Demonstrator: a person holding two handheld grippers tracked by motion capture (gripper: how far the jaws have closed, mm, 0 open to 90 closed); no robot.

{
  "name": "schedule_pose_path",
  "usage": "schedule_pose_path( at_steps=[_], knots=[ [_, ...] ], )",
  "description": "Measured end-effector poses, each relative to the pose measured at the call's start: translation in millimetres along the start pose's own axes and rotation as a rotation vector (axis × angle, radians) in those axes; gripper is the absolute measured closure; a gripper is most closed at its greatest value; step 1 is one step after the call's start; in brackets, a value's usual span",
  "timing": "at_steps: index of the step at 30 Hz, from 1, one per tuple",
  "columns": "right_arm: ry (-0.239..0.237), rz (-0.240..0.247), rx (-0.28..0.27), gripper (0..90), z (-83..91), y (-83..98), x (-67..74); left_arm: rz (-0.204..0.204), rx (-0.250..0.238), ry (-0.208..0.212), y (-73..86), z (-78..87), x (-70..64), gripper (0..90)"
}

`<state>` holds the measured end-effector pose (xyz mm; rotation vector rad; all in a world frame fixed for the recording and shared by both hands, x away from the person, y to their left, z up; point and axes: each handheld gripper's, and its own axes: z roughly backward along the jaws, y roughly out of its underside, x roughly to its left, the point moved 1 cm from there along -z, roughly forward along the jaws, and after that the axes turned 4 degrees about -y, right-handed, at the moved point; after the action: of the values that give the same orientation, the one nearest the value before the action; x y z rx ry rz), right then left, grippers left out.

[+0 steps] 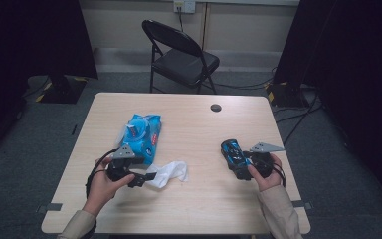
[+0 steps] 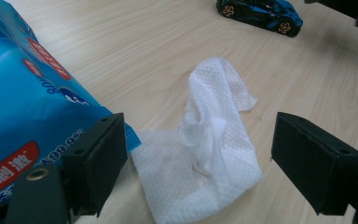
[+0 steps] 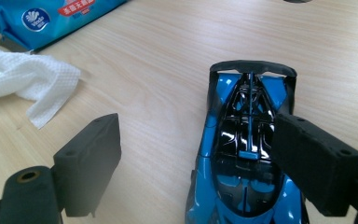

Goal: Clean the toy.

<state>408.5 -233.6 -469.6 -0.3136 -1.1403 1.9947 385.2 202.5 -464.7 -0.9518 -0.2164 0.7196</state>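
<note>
A crumpled white wet wipe (image 1: 171, 172) lies on the wooden table (image 1: 194, 209) just right of a blue wipes pack (image 1: 143, 134). My left gripper (image 1: 146, 178) is at the wipe's near end. In the left gripper view the wipe (image 2: 209, 140) lies flat between the wide-apart jaws of my left gripper (image 2: 198, 154), with neither pad pressing on it, and the pack (image 2: 23, 107) is beside the left jaw. A blue and black toy car (image 1: 234, 157) stands on the right. My right gripper (image 3: 196, 158) is open, its right jaw over the car (image 3: 240, 154).
A black folding chair (image 1: 179, 55) stands beyond the table's far edge. A dark round cable hole (image 1: 216, 107) sits near the far middle of the tabletop. Dark screens flank the room on both sides, with cables on the floor at right.
</note>
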Motion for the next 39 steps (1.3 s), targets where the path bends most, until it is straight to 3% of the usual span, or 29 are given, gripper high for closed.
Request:
schedule_pose_path(
  at_steps=[6, 21, 39],
  knots=[
    [-0.004, 0.024, 0.021, 15.6, 0.8, 4.5, 2.9, -0.018, 0.003, 0.002, 4.3, 6.7, 0.4, 17.9],
    [-0.001, 0.026, 0.033, 15.6, 11.3, 15.9, 0.3, 0.000, 0.004, -0.001, 17.7, 19.3, 5.2, 17.8],
    [0.002, 0.033, 0.054, 15.6, 26.3, 31.6, -0.8, -0.007, 0.023, -0.030, 35.6, 33.2, 11.6, 17.8]
  ],
)
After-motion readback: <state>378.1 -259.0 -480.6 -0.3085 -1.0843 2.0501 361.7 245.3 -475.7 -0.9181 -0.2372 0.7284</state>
